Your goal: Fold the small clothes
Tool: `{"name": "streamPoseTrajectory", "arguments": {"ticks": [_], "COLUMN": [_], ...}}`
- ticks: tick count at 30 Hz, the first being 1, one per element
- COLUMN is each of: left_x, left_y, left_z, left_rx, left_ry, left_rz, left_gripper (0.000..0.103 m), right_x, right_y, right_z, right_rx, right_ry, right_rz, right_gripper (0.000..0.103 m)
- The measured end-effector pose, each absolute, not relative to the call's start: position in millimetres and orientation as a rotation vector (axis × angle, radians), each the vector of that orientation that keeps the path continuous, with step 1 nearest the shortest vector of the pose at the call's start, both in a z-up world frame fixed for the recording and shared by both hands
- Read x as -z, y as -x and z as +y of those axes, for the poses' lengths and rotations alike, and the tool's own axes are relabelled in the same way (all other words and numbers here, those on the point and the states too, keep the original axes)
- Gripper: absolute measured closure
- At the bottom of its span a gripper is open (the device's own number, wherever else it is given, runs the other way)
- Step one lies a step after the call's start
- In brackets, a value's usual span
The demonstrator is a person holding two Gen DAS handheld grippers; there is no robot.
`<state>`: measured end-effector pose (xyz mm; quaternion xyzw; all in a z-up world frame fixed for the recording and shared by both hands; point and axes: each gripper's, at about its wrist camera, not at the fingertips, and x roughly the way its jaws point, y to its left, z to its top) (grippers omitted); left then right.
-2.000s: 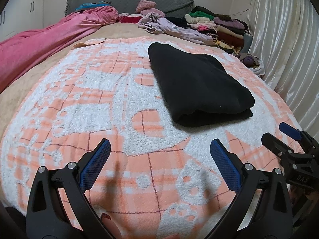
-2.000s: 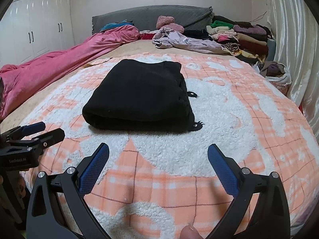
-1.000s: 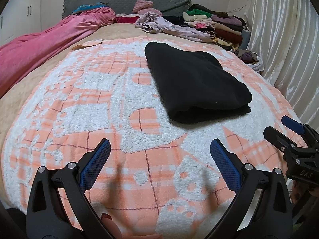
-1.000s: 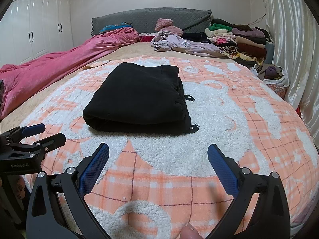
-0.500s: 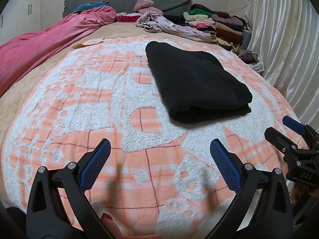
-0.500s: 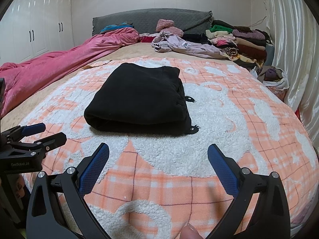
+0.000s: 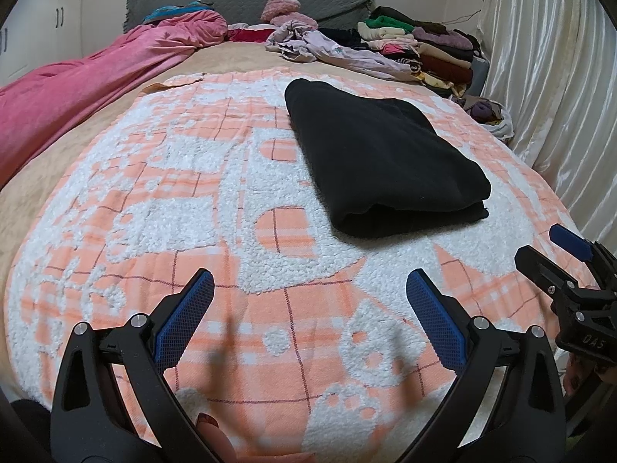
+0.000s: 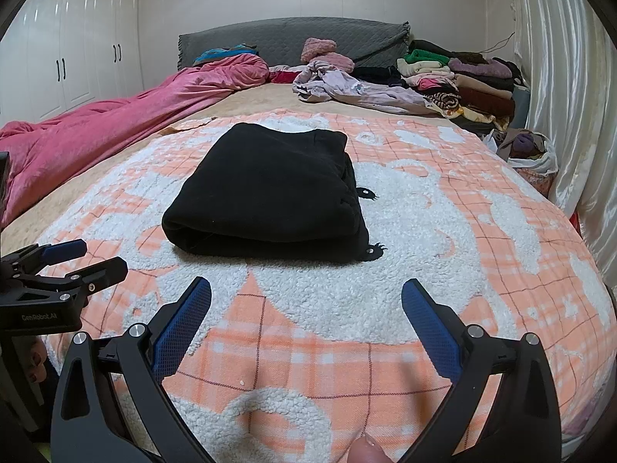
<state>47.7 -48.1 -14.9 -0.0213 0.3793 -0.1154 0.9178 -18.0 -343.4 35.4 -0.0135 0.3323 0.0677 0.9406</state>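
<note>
On the bed: a black garment (image 7: 381,154) lies folded on the orange-and-white blanket (image 7: 162,208), right of centre in the left wrist view and just left of centre in the right wrist view, well ahead of both tools.
Fold state: layered into a thick rectangle, with a rounded fold edge and stacked layers facing the cameras; by the look of it, this piece is folded, or nearly so.
Feel: likely a soft, fleece-like knit, limp and light, not fragile; the matte pile should grip the pads and not slip, but the layers will sag and slide apart if lifted by one point.
Where to hold: my judgement is the near folded edge, one tool at each near corner, pinching through all layers so the stack stays together; the far edge and the loose right-hand side with its hem are poorer choices.
Left tool (image 7: 308,293): jaws wide apart, holding nothing, low over the blanket's near end and pointing forward, to the garment's left.
Right tool (image 8: 306,301): jaws likewise spread and empty, level with the other tool, aimed almost straight at the garment's near edge.
Spacing: both tools sit side by side, neither touching the garment or each other.
Hands: a fingertip shows at the bottom of each view; the rest is hidden.
Elsewhere: a pile of clothes (image 8: 455,77) at the bed's head, a pink quilt (image 7: 88,81) along the left.
</note>
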Motion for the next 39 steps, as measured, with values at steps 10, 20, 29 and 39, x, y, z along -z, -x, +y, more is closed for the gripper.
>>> {"name": "streamPoseTrajectory", "arguments": {"ticks": [10,20,29,39], "left_x": [15.7,16.6,16.6,16.8], "left_y": [-48.4,-48.3,-48.0,-47.6], "left_z": [-47.4,-46.5,-46.0,-47.6], "left_rx": [0.241,0.242,0.242,0.243], "left_ry": [0.049,0.052,0.053,0.049], "left_rz": [0.783,0.785,0.782,0.782], "left_gripper": [0.009,0.009,0.009,0.009], "right_x": [-35.6,-35.3,-34.9,-34.9], "right_y": [17.4,17.3,17.3,17.1], "right_z": [-343.5,-345.2,-345.8,-345.7], "right_rx": [-0.133,-0.136,-0.133,-0.132], "right_ry": [0.027,0.026,0.027,0.025], "right_rz": [0.679,0.681,0.681,0.682], "right_gripper": [0.004,0.004,0.004,0.004]}}
